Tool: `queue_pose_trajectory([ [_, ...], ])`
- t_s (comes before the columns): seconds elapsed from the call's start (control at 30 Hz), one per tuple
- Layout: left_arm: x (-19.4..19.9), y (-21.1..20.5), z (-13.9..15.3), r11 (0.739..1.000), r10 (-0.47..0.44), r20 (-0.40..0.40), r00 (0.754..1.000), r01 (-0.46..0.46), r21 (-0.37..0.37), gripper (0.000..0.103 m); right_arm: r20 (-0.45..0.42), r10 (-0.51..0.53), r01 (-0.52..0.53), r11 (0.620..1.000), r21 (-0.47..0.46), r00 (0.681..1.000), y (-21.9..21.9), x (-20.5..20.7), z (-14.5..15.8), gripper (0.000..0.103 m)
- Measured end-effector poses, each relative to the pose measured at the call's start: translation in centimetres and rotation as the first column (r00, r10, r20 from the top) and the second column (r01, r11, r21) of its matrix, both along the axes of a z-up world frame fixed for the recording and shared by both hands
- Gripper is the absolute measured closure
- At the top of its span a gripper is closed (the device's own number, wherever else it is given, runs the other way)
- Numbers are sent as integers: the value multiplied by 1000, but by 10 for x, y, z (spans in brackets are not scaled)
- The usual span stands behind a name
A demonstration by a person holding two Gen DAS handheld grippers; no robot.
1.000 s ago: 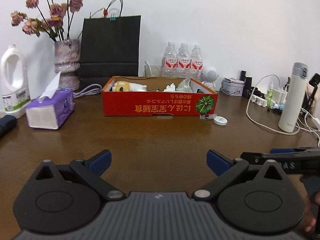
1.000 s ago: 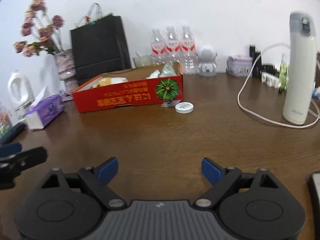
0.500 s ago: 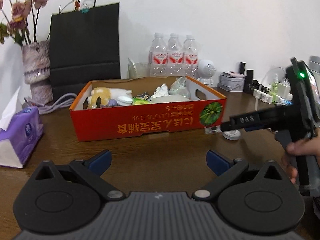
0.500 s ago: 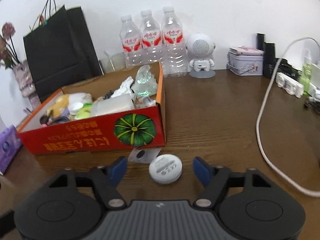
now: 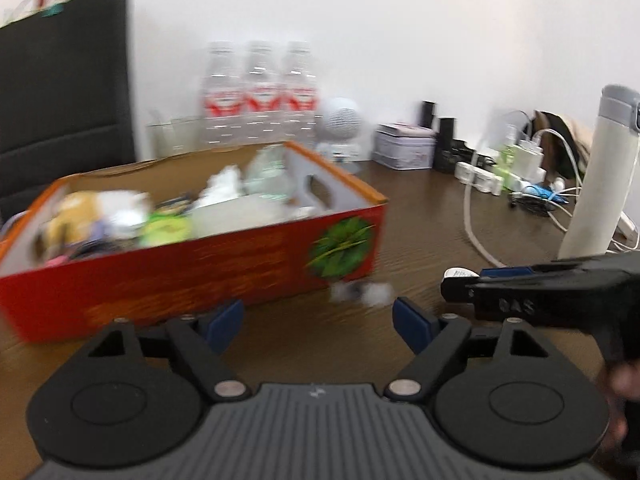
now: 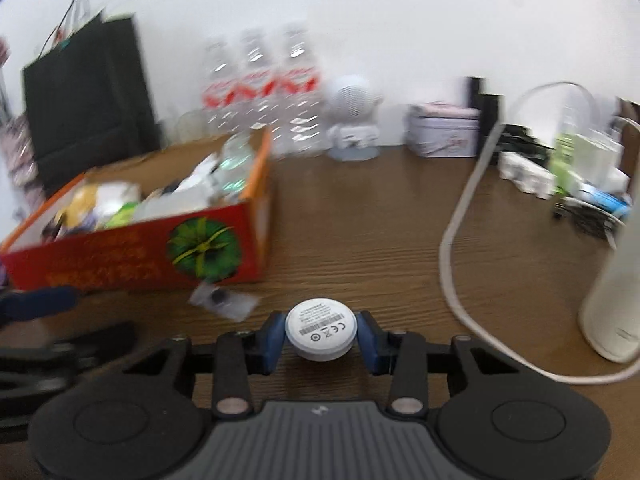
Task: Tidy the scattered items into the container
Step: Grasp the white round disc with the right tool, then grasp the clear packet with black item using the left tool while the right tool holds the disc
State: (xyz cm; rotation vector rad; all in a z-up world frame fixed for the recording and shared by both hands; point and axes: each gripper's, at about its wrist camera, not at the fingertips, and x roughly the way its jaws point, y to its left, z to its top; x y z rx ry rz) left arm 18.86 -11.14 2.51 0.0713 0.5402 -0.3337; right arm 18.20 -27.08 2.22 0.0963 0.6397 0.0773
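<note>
A red cardboard box [image 5: 192, 264] [image 6: 132, 248] with a pumpkin picture holds several tidied items. My right gripper [image 6: 320, 338] is shut on a round white disc [image 6: 320, 330] just above the table, to the right of the box's front corner. A small clear packet with a black dot [image 6: 222, 300] [image 5: 362, 293] lies on the table at that corner. My left gripper [image 5: 318, 322] is open and empty in front of the box, with the packet just beyond its fingertips. The right gripper also shows in the left wrist view [image 5: 472, 286].
Behind the box stand a black paper bag [image 5: 60, 92], three water bottles [image 5: 260, 92], a white round speaker [image 6: 354, 120] and a tin [image 6: 444, 132]. A white flask [image 5: 600, 184], a white cable [image 6: 460, 240] and a power strip [image 5: 492, 176] are on the right.
My right gripper has closed on the white disc. My left gripper has moved forward and right, closer to the box's front corner and the packet. Both views are blurred by motion.
</note>
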Motion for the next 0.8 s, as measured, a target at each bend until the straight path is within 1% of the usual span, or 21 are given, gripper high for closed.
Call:
queue_pose_trajectory([
  [0.13, 26, -30, -11, 997, 43, -28, 999, -42, 60, 18, 31, -31, 30, 998, 47, 999, -17, -8, 4, 65],
  [0.2, 34, -35, -16, 996, 49, -47, 998, -46, 71, 26, 46, -25, 21, 997, 78, 999, -20, -10, 3, 65],
  [0.23, 38, -36, -19, 996, 54, -62, 997, -49, 71, 38, 50, -21, 16, 996, 86, 999, -20, -10, 2, 65],
  [0.27, 41, -35, -21, 997, 58, -83, 995, -53, 62, 45, 51, -16, 12, 996, 89, 999, -19, -11, 2, 65],
  [0.3, 44, -33, -22, 997, 62, -98, 993, -57, 49, 58, 51, -11, 6, 996, 89, 999, -18, -11, 2, 65],
  [0.33, 46, -31, -22, 997, 68, -102, 992, -65, 37, 62, 54, -5, 0, 996, 87, 999, -16, -12, 2, 65],
  [0.37, 47, -30, -22, 997, 76, -101, 992, -74, 31, 71, 57, 2, -6, 996, 85, 998, -14, -12, 2, 65],
  [0.43, 49, -28, -22, 997, 77, -107, 991, -76, 13, 80, 57, 18, -23, 996, 86, 998, -10, -13, 2, 65],
  [0.47, 49, -26, -21, 997, 75, -109, 991, -75, -2, 86, 56, 24, -29, 996, 90, 998, -9, -14, 2, 65],
  [0.5, 48, -25, -20, 997, 72, -111, 991, -74, -12, 88, 56, 31, -36, 995, 91, 998, -8, -14, 2, 65],
  [0.53, 48, -24, -20, 997, 71, -114, 991, -74, -21, 99, 56, 36, -41, 995, 90, 998, -6, -15, 2, 65],
  [0.57, 47, -22, -20, 997, 70, -119, 990, -74, -32, 102, 56, 39, -44, 995, 87, 998, -5, -15, 2, 65],
  [0.67, 43, -18, -20, 995, 71, -120, 990, -78, -57, 102, 50, 51, -55, 995, 84, 997, -2, -15, 0, 65],
  [0.8, 37, -19, -16, 996, 51, -105, 993, -58, -64, 102, 42, 51, -54, 996, 71, 998, 0, -14, -3, 65],
])
